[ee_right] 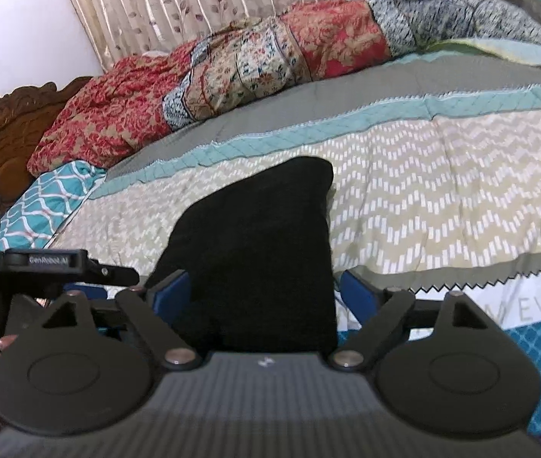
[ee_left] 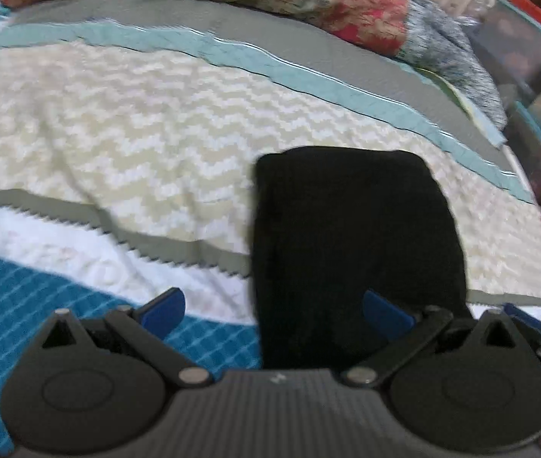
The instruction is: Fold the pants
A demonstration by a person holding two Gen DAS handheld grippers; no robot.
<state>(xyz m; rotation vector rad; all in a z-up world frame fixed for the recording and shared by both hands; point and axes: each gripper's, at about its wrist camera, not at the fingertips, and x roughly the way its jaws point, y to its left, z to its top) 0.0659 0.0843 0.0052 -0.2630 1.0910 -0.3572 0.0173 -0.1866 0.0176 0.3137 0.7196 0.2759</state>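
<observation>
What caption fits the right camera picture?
Open right gripper straddling folded black pants on a patterned bedspread.

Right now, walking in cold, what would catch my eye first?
The black pants, folded into a dark block, lie on the pale zigzag bedspread. Behind them a red floral quilt is heaped along the far edge of the bed. Each hand-held gripper, left and right, stands open over the pants' near end.
</observation>
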